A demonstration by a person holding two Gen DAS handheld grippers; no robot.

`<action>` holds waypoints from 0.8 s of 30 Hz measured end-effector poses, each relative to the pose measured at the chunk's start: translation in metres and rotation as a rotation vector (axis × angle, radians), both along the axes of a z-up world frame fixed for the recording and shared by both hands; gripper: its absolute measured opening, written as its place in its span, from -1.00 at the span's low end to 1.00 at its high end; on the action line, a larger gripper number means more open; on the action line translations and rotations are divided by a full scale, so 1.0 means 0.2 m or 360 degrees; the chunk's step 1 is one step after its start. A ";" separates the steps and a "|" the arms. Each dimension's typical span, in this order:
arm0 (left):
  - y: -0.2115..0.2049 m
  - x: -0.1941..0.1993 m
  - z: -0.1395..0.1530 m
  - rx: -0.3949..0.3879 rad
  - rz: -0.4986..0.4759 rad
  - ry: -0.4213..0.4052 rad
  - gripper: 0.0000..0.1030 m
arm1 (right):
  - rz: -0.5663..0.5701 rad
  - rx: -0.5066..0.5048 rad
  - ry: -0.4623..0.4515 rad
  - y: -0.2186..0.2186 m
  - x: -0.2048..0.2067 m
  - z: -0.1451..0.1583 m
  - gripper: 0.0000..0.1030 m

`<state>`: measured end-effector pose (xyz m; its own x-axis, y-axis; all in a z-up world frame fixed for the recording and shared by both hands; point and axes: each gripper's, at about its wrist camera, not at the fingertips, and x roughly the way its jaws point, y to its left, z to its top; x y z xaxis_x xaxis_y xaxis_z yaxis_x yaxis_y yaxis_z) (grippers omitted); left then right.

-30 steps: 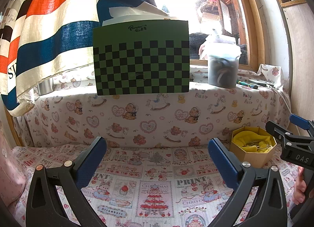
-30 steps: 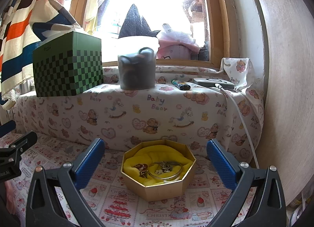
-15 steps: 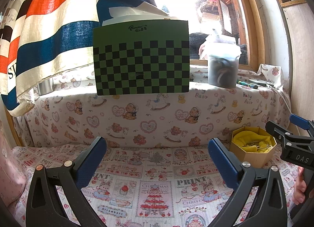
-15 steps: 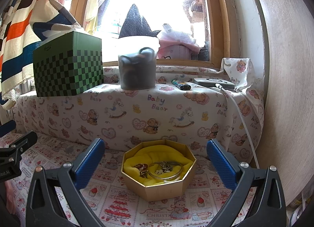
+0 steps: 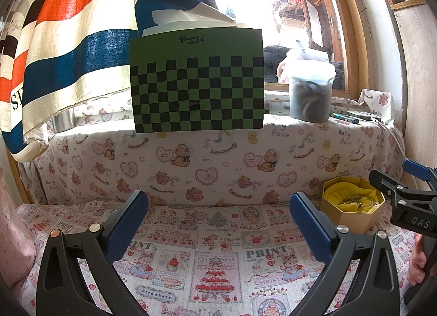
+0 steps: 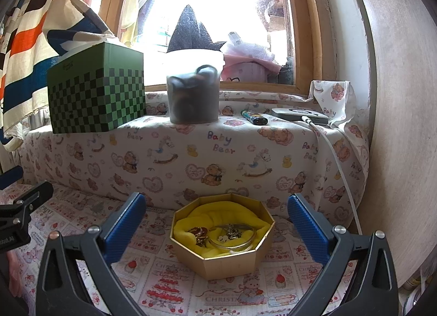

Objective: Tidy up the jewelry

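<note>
An octagonal gold box (image 6: 222, 257) lined with yellow cloth sits on the printed cloth, holding a bangle (image 6: 235, 242) and several small jewelry pieces (image 6: 199, 232). My right gripper (image 6: 217, 223) is open, its blue pads on either side of the box and a little short of it. In the left wrist view the same box (image 5: 352, 216) lies at the far right, with the right gripper (image 5: 401, 193) beside it. My left gripper (image 5: 218, 223) is open over bare cloth, nothing between its pads.
A green checkered box (image 6: 95, 97) and a lidded grey jar (image 6: 194, 92) stand on the raised ledge behind. A lighter (image 6: 252, 117) and a flat charger with white cable (image 6: 300, 115) lie at the ledge's right. A wall panel (image 6: 404, 125) closes the right; a striped curtain (image 5: 68, 43) hangs left.
</note>
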<state>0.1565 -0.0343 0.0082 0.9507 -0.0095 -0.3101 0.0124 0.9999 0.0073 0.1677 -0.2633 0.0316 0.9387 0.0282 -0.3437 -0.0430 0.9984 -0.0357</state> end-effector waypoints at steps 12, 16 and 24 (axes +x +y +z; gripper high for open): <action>0.00 0.00 0.00 0.0001 -0.0002 0.0000 0.99 | 0.0001 -0.0001 0.0001 0.00 0.00 0.00 1.00; 0.00 0.00 0.00 0.0001 0.0000 0.0000 0.99 | 0.0005 -0.0001 0.0002 0.00 0.00 0.00 1.00; 0.00 0.00 0.00 -0.0001 0.0003 -0.0001 0.99 | 0.0004 0.0001 0.0000 0.00 0.00 0.00 1.00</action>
